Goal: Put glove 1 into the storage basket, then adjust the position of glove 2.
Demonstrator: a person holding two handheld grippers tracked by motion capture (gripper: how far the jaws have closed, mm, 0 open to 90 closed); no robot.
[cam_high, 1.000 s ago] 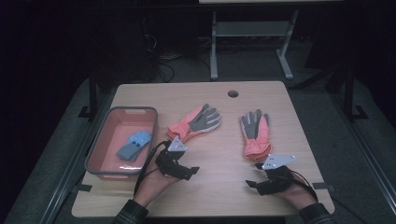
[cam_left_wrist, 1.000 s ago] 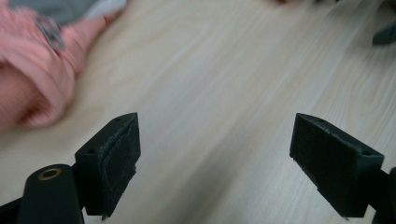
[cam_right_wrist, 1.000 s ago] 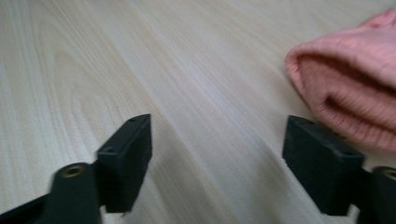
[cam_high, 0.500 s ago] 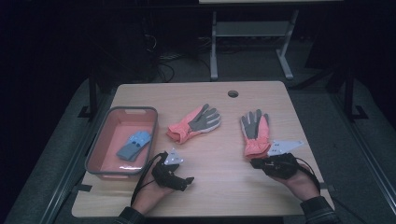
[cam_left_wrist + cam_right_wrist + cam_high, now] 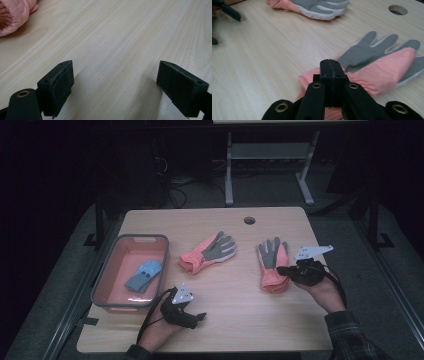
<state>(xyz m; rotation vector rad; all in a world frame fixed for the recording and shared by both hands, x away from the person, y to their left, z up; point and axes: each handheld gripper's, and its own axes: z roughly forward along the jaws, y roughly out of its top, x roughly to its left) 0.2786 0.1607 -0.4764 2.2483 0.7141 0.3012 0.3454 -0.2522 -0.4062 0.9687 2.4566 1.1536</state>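
Two pink gloves with grey palms lie on the wooden table: the left glove (image 5: 209,252) and the right glove (image 5: 272,264). My right gripper (image 5: 281,270) comes in from the right at that glove's cuff. Its jaws have just been closing and now stand pressed together (image 5: 332,68), with pink cuff cloth (image 5: 372,75) bunched around and under them, one edge raised over the grey palm. My left gripper (image 5: 198,317) rests low near the front edge, its jaws wide open (image 5: 115,82) over bare wood. The left glove's cuff (image 5: 13,15) lies well ahead of it.
A pink tray (image 5: 107,280) stands at the table's left with a blue-grey glove (image 5: 145,275) inside. A round cable hole (image 5: 249,220) sits near the far edge. A metal stand (image 5: 230,165) rises behind the table, on the dark floor.
My left gripper has drawn back from the left glove's cuff toward the front edge. My right gripper has moved forward and up beside the right glove, and its jaws have shut at the cuff.
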